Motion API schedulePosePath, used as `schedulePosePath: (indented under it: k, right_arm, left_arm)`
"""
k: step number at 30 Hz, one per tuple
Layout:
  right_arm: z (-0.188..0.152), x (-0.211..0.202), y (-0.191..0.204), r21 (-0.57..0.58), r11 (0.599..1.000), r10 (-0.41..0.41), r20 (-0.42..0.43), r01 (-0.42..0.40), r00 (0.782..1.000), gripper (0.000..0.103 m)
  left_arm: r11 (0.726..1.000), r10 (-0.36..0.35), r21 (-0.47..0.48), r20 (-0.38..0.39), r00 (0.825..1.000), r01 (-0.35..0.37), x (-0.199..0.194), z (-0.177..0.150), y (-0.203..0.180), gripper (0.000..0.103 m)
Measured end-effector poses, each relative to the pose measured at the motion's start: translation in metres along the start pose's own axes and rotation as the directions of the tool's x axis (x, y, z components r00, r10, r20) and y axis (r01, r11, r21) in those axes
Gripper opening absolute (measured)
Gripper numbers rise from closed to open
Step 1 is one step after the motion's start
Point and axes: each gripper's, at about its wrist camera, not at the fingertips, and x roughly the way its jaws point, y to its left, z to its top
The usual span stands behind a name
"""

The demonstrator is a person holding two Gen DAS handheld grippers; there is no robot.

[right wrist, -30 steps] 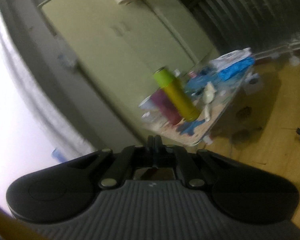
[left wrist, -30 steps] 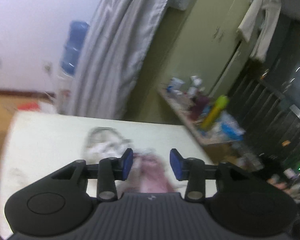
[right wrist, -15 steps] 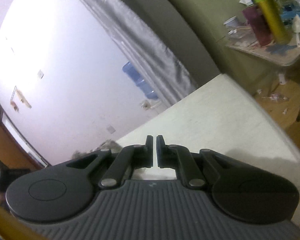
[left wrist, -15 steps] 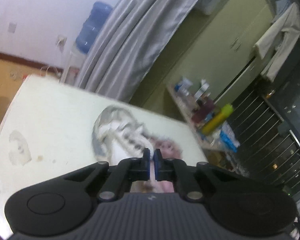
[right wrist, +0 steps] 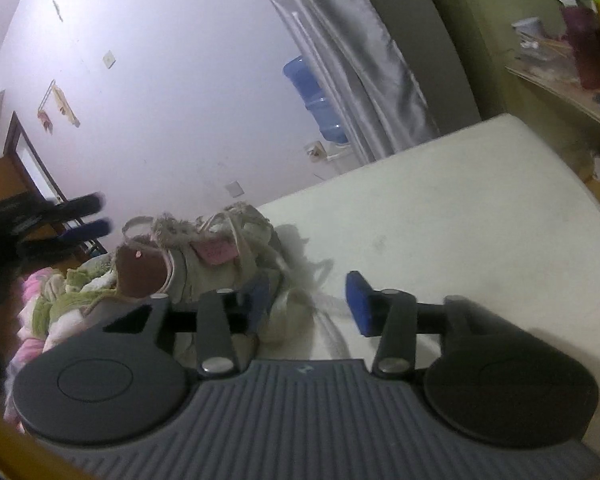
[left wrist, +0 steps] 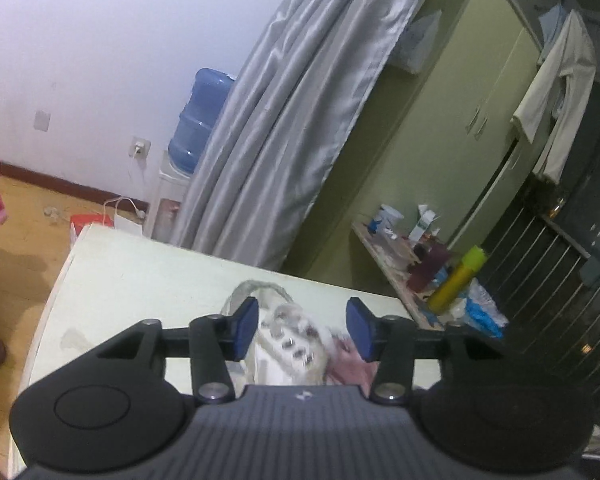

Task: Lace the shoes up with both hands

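Both grippers, left (left wrist: 303, 328) and right (right wrist: 311, 300), have spread over shoe (right wrist: 216, 264).

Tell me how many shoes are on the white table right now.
1. The shoe sits near the white table edge, just ahead of the open right gripper, with the open left gripper over it. A second shoe may be hidden behind the grippers.

We count one shoe (right wrist: 216, 268) at centre left of the right wrist view, one table (right wrist: 480, 208), two grippers, one water bottle (left wrist: 200, 120) and one yellow bottle (left wrist: 456, 278).
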Motion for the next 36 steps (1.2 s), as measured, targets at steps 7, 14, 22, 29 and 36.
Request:
schedulePosePath:
  k: [7,14,22,29,36]
  right_arm:
    - [0.014,0.042,0.015,-0.014,0.999,0.034,-0.030,-0.034,0.999,0.045]
    - [0.020,0.077,0.037,-0.052,0.995,0.079,-0.046,-0.082,0.996,0.019]
    - [0.017,0.029,0.047,-0.159,0.968,-0.173,0.141,0.195,0.975,0.001]
    - [-0.003,-0.043,-0.008,-0.101,0.949,-0.291,0.079,0.298,0.953,0.001]
    - [-0.049,-0.082,0.001,-0.096,0.960,-0.267,-0.026,0.263,0.963,0.001]
  left_arm:
    - [1.000,-0.020,-0.025,-0.033,0.999,0.019,-0.016,-0.025,0.014,0.055]
    - [0.988,-0.085,-0.137,-0.056,0.995,0.076,-0.022,-0.036,0.035,0.057]
    - [0.982,-0.067,-0.181,-0.051,0.996,0.056,-0.032,-0.050,0.051,0.057]
    - [0.975,-0.058,-0.215,-0.023,0.998,0.052,-0.043,-0.057,0.054,0.056]
    - [0.979,-0.071,-0.191,-0.015,0.997,0.067,-0.052,-0.062,0.040,0.056]
